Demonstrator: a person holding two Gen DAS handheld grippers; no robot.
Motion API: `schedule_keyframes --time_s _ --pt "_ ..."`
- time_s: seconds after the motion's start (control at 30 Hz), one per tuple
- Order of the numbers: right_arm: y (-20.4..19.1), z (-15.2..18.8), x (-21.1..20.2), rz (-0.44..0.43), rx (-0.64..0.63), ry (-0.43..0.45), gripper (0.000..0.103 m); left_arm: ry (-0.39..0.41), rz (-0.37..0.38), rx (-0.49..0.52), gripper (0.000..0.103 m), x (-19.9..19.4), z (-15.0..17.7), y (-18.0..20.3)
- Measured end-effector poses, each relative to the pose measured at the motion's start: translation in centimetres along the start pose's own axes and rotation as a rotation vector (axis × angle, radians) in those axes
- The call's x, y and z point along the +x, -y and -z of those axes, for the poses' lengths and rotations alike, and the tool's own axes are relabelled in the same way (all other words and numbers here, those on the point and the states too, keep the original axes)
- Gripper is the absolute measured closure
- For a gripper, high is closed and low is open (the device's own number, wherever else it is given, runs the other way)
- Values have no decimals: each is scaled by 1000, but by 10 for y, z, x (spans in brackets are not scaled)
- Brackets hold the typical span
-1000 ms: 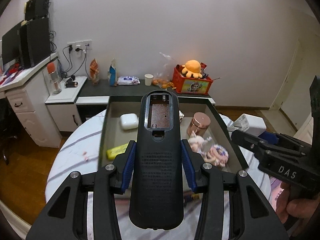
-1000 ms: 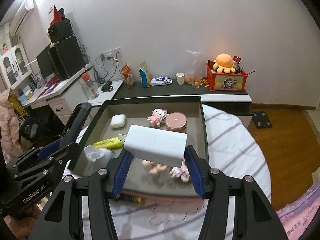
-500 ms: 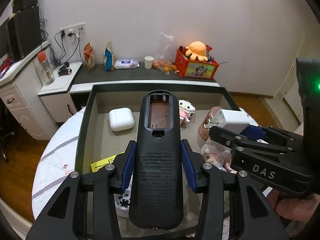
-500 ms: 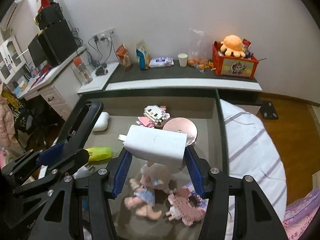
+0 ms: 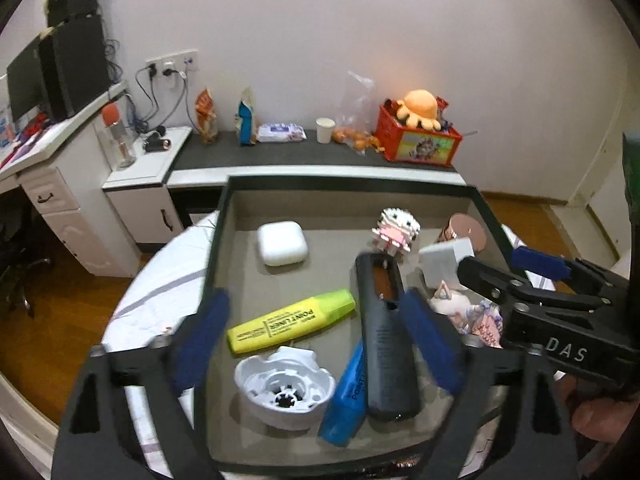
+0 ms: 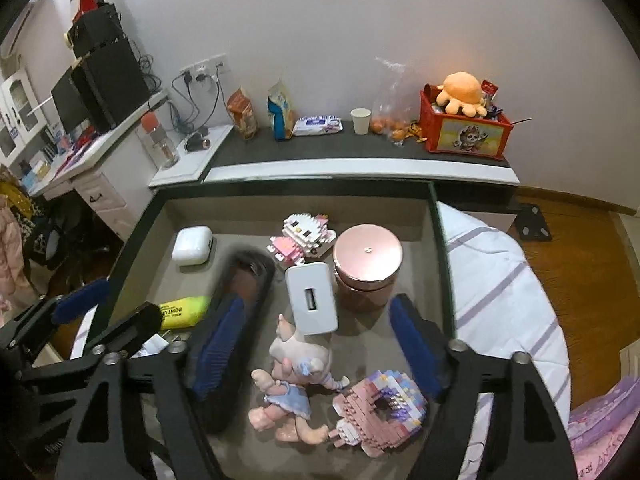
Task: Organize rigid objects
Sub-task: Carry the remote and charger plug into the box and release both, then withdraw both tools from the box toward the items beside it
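Gaping wide: both hand-held grippers, left (image 5: 316,344), right (image 6: 312,348) | remote (image 5: 384,336), charger (image 6: 313,298) in tray (image 5: 218,240)

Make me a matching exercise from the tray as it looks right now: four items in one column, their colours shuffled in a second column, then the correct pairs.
Items
1. highlighter
2. earbud case
3. remote
4. round tin

Colours
A. black
B. rose gold
C. yellow
D. white

Pairs: 1-C, 2-D, 3-A, 4-B

All four lie inside the tray.
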State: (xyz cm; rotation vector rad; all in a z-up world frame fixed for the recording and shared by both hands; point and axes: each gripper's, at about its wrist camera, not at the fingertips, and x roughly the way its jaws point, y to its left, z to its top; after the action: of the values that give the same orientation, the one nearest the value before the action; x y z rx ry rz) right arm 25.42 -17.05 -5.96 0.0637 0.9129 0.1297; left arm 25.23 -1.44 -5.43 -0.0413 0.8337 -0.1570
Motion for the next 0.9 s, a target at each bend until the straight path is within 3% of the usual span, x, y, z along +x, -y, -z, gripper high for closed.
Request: schedule_keyframes --time_s 0.27,0.37,0.43,0.47,0.9 --pt "-10 13 -45 0 -9 64 19 84 -28 -16 0 -55 6 -5" --pt "-11 22 -68 -6 7 101 13 119 -37 -29 0 -81 15 -7" --pt "-12 30 -83 -14 19 124 1 133 -33 -37 0 -96 22 -9" --pt "-12 34 -90 -15 22 136 0 136 -35 -39 0 -102 24 -9" --pt "-14 110 -162 -70 42 183 0 153 -63 -46 0 -163 93 -3"
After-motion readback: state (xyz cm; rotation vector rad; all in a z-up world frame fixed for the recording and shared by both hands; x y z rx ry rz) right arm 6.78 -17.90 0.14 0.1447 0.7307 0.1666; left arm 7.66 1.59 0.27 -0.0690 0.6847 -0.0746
